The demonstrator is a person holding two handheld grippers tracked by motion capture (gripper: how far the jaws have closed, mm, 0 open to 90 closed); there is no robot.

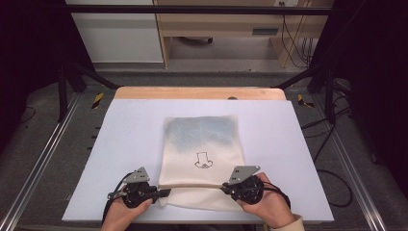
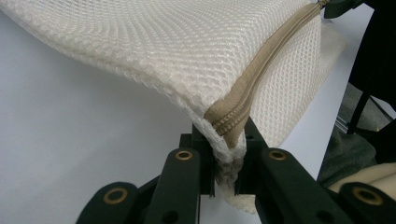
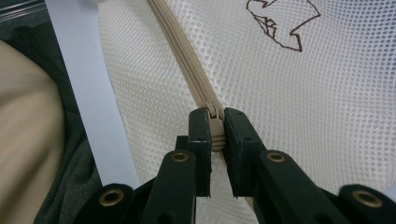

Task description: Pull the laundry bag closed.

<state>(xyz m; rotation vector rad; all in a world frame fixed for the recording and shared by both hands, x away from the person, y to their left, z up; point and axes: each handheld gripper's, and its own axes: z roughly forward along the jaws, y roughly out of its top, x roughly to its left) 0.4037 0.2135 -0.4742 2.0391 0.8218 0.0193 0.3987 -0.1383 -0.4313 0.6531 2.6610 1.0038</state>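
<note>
A cream mesh bag (image 1: 202, 139) with a small dark drawing (image 1: 203, 160) lies flat on the white table (image 1: 120, 144); something bluish shows through its far half. A tan zipper (image 1: 192, 185) runs across its near end. My left gripper (image 1: 166, 192) is shut on the bag's left corner at the zipper's end, lifting the mesh (image 2: 187, 51) slightly; in the left gripper view the jaws (image 2: 227, 158) pinch the fabric and zipper (image 2: 261, 70). My right gripper (image 1: 225, 188) is shut on the zipper's right end; its jaws (image 3: 216, 128) clamp the tan zipper (image 3: 187, 56) at a ridged tab.
The table's near edge (image 1: 192, 222) runs just under both hands. A wooden strip (image 1: 192, 93) borders the far side, with black frame legs (image 1: 72, 77) and cables (image 1: 332, 159) on the floor around it.
</note>
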